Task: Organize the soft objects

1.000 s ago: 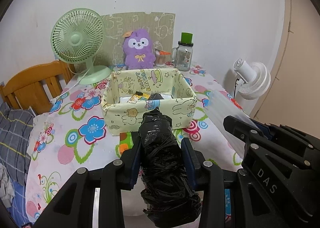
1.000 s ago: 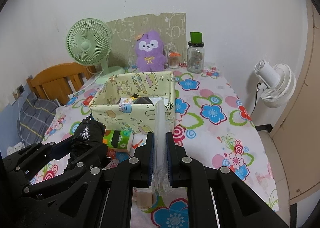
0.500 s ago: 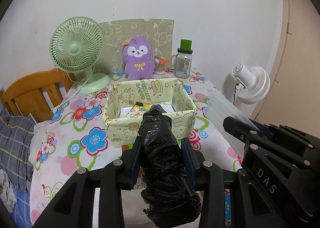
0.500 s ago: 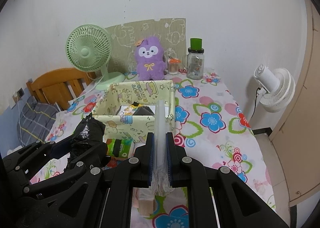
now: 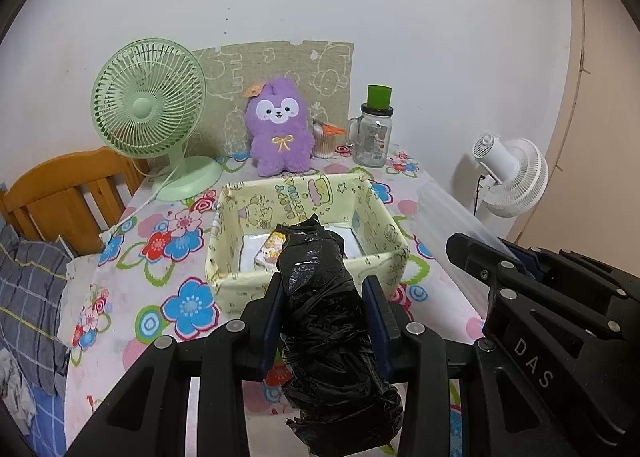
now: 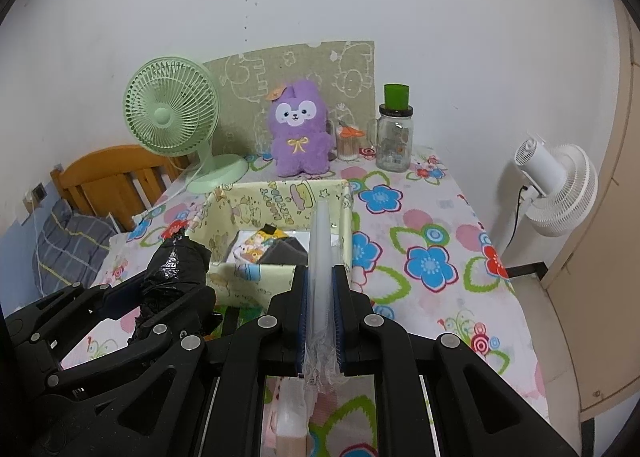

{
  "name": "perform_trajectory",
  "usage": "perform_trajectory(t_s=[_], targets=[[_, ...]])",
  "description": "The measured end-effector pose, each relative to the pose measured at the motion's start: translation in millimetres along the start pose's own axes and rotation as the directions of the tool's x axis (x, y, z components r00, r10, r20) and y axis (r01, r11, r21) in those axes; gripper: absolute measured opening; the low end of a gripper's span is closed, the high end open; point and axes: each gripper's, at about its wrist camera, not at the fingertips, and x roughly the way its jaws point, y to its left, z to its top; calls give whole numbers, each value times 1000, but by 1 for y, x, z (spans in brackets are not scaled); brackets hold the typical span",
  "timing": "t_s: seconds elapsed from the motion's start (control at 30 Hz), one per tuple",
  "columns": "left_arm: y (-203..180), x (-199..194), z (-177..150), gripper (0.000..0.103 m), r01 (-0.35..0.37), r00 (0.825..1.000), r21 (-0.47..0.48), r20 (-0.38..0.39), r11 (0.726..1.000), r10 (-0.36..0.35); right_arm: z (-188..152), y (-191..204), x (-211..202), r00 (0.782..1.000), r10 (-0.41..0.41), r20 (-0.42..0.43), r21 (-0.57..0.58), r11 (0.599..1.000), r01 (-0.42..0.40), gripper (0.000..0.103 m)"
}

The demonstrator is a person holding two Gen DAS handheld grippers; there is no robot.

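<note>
My left gripper (image 5: 325, 291) is shut on a roll of black plastic bags (image 5: 328, 321) and holds it up in front of the yellow cartoon-print fabric box (image 5: 244, 285). The roll also shows in the right wrist view (image 6: 176, 265). My right gripper (image 6: 320, 277) is shut on a flat clear plastic pack (image 6: 320, 257), held on edge above the near right corner of the box (image 6: 348, 217). The pack also shows in the left wrist view (image 5: 452, 217). Inside the box lie a printed packet (image 6: 252, 249) and a dark item (image 6: 286, 253).
On the flowered tablecloth (image 6: 432, 217) stand a green desk fan (image 5: 148, 113), a purple plush toy (image 5: 280, 129), a glass jar with green lid (image 5: 374, 133) and a swab pot (image 6: 348, 141). A white floor fan (image 6: 556, 193) stands right, a wooden headboard (image 5: 60, 193) left. A green packet (image 6: 228, 321) lies before the box.
Both grippers have risen with their loads, so I look further down into the box. The grips are unchanged.
</note>
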Motion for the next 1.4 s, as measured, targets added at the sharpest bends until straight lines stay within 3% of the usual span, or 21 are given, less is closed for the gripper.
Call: perform_trajectory(t_s=[0.3,1.4], targets=[[4,13,17,39,-21,1000,21,14,1000,21,17,-1,16,1000,13,5,1,1000,-13,14],[43,92,49,39,-12,998,-45,-62,999,9,56,4,103,998,26,-58,0,1000,-26,14]])
